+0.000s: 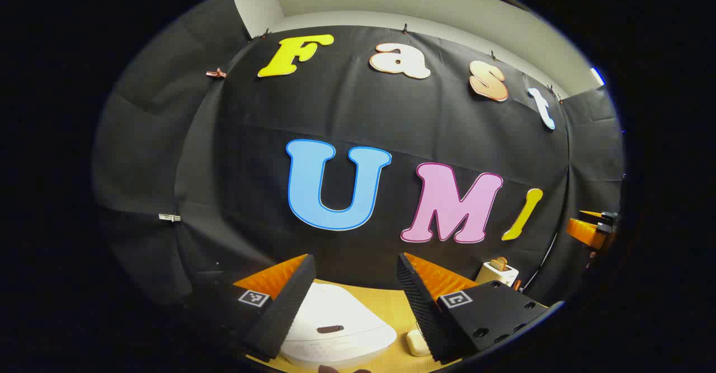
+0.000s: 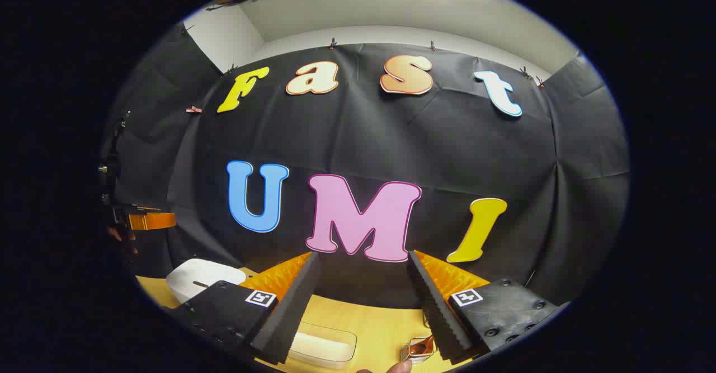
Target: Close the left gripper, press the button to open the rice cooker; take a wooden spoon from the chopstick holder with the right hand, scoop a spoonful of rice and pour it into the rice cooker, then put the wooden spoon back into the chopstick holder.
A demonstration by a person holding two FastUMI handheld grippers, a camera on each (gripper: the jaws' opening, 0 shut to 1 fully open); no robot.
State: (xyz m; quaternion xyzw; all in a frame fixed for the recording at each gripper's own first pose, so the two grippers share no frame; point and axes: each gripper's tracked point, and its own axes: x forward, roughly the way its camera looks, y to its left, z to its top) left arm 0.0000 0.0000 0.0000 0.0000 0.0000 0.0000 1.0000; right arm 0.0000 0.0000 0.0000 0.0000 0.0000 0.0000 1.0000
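The white rice cooker (image 1: 335, 328) sits on the wooden table with its lid down, low between the fingers of my left gripper (image 1: 355, 258), which is open and empty above it. The right gripper view has the cooker (image 2: 201, 278) at the far left. A white holder (image 1: 498, 272) with wooden tips sticking out stands at the back right by the wall. My right gripper (image 2: 363, 254) is open and empty above a clear container of rice (image 2: 324, 345). Each view catches the other gripper held high at its edge: the right gripper (image 1: 590, 227), the left gripper (image 2: 140, 219).
A small cream object (image 1: 417, 342) lies on the table (image 1: 391, 306) just right of the cooker. A small brownish, partly clear object (image 2: 419, 348) sits near my right finger. A fingertip (image 2: 400, 367) pokes in at the bottom edge. The cloth wall closes the back.
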